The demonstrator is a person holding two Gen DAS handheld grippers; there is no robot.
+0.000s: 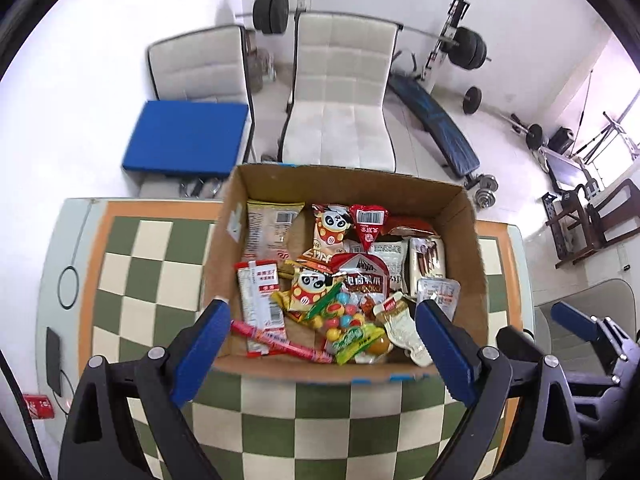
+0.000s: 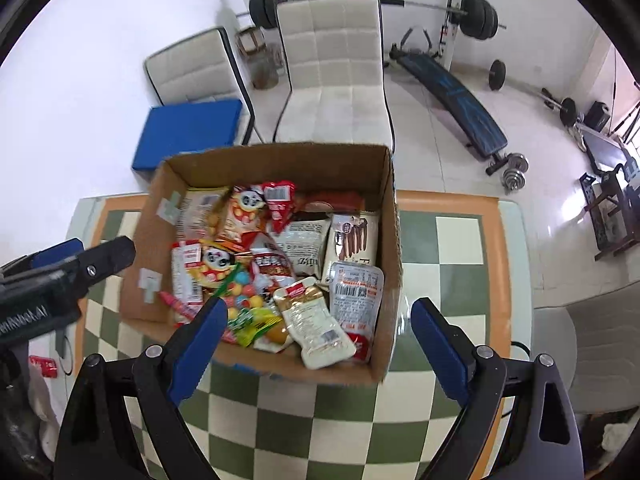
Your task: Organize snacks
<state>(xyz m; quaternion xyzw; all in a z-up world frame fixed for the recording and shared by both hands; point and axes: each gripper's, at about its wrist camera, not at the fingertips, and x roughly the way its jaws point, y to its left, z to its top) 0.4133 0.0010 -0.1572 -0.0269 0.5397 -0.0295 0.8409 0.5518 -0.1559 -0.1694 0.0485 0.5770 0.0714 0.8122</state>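
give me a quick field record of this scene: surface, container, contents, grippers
surface: table with green and cream checked cloth
container: open cardboard box standing on the table
contents: mixed snack packets, among them a panda packet, a bag of coloured candy balls and a red stick
left gripper: jaws open, nothing held, above the box
right gripper: jaws open, nothing held
loose snacks on table: none visible

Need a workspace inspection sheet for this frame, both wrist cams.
Surface: green-and-cream checkered table, orange border.
Job's things: open brown cardboard box filled with mixed snack packets; none seen loose on the table.
Clutter: small red packet off the table's left edge.
Grippers: left gripper and right gripper open, empty, above the box.
Cables: black cable loop at the table's left edge.
Surroundings: two white padded chairs, blue cushion, weight bench, barbells.
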